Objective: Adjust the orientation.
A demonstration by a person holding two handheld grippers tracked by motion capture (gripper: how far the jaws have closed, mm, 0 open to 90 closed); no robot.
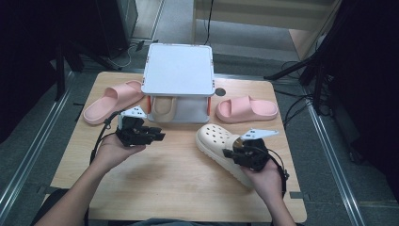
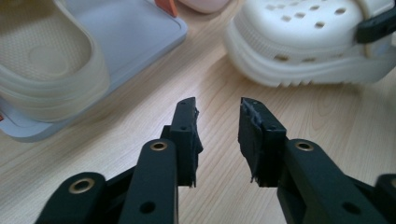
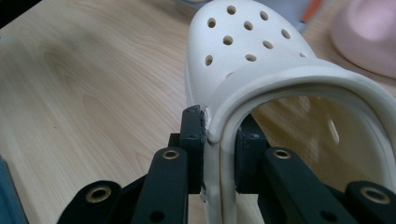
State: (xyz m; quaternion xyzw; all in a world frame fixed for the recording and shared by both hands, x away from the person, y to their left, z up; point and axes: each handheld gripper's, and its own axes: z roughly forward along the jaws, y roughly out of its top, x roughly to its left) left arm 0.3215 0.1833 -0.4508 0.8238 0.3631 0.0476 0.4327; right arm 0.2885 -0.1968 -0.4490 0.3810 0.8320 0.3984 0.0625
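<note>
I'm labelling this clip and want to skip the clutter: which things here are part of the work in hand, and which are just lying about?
In the job:
- cream clog, its side wall clamped by the right hand-held gripper
- matching cream clog already on the lower shelf of the grey rack
- left hand-held gripper, jaws apart, holding nothing

Lying about:
- pink slide left of the rack
- pink slide right of it

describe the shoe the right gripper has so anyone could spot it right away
On the wooden table, look right of the grey-white two-level rack. In front of the pink foam slide lies a cream clog, its rim clamped by the right gripper. It alone has round holes across its toe.
</note>
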